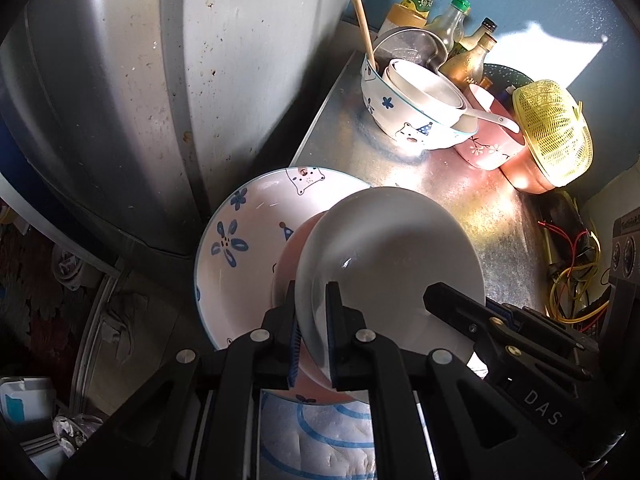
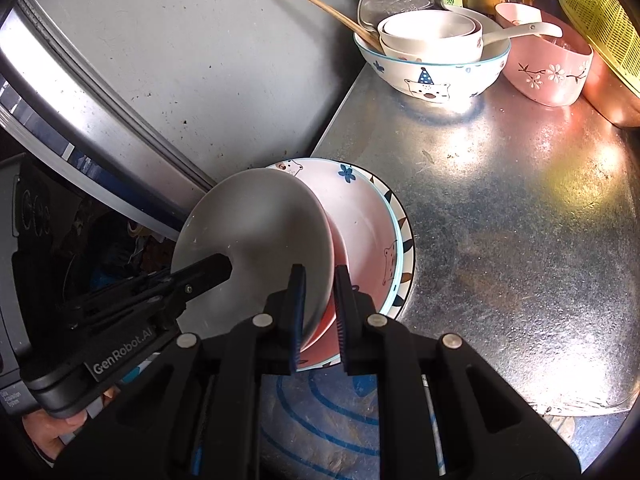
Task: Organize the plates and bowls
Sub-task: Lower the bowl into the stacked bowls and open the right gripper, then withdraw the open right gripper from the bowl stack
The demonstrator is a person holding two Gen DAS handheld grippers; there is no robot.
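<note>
While sunlight glared off the speckled metal counter, both grippers gripped one smooth, round white plate from opposite sides. The left gripper was clenched on the plate's left rim, one ribbed blue-edged pad under the rim and the other on its glossy upper face. The right gripper pinched the opposite rim, which ran between its two black fingers; a pink plate's edge showed in the same gap, and I could not tell whether the outer pad touched that one too.

The white plate was tilted, raised on its left side, over a stack at the counter's near left corner. Just beneath it lay the shallow pink plate with a bear drawing, and under that a wider white plate with blue flowers and a thin blue rim. A fourth patterned rim showed at the bottom of the stack in the right wrist view.

Well apart, at the counter's back, stood a deep white bowl painted with a bear in a party hat; smaller plain bowls, wooden chopsticks and a white ladle sat inside it. Just beside it stood a pink flowered bowl, and a yellow mesh basket leaned near glass bottles.
</note>
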